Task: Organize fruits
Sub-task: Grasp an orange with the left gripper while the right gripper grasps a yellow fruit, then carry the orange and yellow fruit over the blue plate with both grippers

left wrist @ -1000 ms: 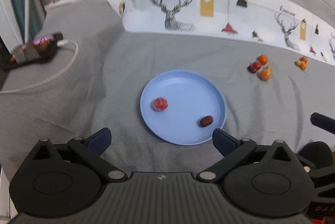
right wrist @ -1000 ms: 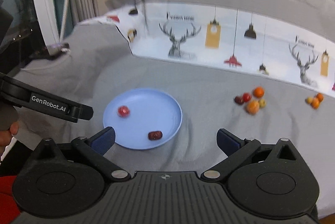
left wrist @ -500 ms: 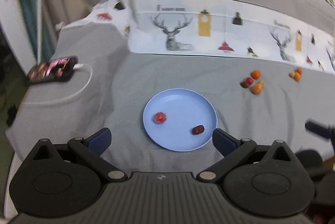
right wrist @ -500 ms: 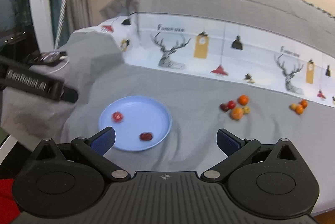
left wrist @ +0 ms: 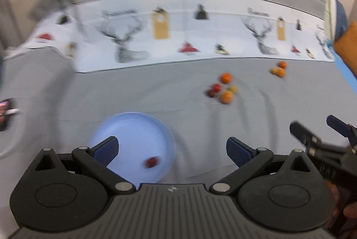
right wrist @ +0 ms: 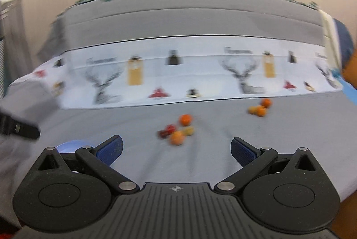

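A light blue plate (left wrist: 133, 134) lies on the grey cloth, holding a dark red fruit (left wrist: 152, 162); only its rim (right wrist: 71, 146) shows in the right wrist view. A cluster of small orange and red fruits (left wrist: 222, 89) (right wrist: 177, 130) lies further right, with a smaller orange group (left wrist: 279, 69) (right wrist: 260, 108) beyond it. My left gripper (left wrist: 171, 148) is open and empty above the plate's right edge. My right gripper (right wrist: 176, 149) is open and empty, short of the fruit cluster; it also shows in the left wrist view (left wrist: 321, 138).
A patterned white band with deer prints (right wrist: 178, 73) runs across the back of the cloth. A phone with a cable (left wrist: 4, 109) lies at the far left. An orange and blue object (left wrist: 345, 38) stands at the far right. Both views are motion-blurred.
Both grippers have swung right and tilted up. The plate slid toward the lower left of both views and the fruit clusters moved toward the centre. Both stay open.
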Available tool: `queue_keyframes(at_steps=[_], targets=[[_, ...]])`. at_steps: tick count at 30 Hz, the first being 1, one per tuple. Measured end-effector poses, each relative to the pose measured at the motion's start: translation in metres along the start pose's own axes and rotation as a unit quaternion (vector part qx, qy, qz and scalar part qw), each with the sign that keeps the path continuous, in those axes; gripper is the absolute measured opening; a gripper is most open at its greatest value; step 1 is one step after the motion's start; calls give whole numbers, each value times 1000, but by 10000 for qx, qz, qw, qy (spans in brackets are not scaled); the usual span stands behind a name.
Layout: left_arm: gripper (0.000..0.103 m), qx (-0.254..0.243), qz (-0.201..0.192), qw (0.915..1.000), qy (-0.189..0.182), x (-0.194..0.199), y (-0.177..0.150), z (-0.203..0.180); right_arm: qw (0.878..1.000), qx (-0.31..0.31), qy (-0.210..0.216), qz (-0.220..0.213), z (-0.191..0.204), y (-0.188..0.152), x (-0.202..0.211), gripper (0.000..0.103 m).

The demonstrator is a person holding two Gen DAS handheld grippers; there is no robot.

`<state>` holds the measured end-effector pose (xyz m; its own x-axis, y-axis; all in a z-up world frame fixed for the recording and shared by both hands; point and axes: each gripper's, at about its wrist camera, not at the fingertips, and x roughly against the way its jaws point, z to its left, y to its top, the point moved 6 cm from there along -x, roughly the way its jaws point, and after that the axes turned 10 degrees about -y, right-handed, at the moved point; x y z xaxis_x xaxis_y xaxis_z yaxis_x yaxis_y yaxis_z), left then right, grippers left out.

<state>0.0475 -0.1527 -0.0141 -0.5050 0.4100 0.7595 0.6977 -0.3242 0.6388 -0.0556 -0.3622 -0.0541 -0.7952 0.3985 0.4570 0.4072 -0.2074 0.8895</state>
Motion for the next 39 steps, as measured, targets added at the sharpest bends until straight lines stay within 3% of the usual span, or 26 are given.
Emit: queue_keyframes(at_steps=[4, 8, 13, 19, 23, 25, 28, 31, 32, 33, 34, 35, 39], targets=[[103, -105, 192, 9991, -365, -59, 21, -32, 9984, -377, -376, 178, -50, 8, -45, 102], [103, -125, 372, 9981, -470, -125, 37, -53, 9963, -603, -516, 341, -84, 12, -102, 102], [102, -162, 485, 9980, -384, -207, 48, -67, 9902, -1163, -371, 684, -112, 11, -202, 102], [102, -134, 838, 9954, -445, -294, 55, -71, 9850, -1104, -669, 1148, -124, 2, -328, 102], [102, -44, 976, 9939, -520, -331, 56, -69, 9807, -1200, -738, 1355, -126, -5, -393, 103], [102, -17, 1029, 9934, -504, -346, 58, -69, 9851, -1007, -898, 1067, -122, 0, -409, 103], [102, 122, 1188, 9920, -418, -363, 60, -70, 9872, -627, -1086, 990, -114, 7, -432, 103], [99, 253, 1135, 9923, -435, -368, 64, -70, 9878, -632, -1102, 898, -113, 11, -441, 102], [93, 292, 1063, 9928, -462, -366, 67, -70, 9875, -709, -1118, 858, -115, 11, -441, 87], [70, 298, 987, 9940, -359, -364, 68, -69, 9864, -727, -1265, 761, -117, 11, -437, 72], [48, 254, 953, 9949, -226, -361, 70, -67, 9861, -635, -1380, 670, -119, 13, -433, 40], [41, 264, 985, 9944, -281, -358, 70, -67, 9871, -574, -1349, 640, -120, 14, -430, 26], [40, 774, 1033, 9903, -523, -341, 62, -51, 9854, -851, -1215, 842, -129, 10, -411, 26]])
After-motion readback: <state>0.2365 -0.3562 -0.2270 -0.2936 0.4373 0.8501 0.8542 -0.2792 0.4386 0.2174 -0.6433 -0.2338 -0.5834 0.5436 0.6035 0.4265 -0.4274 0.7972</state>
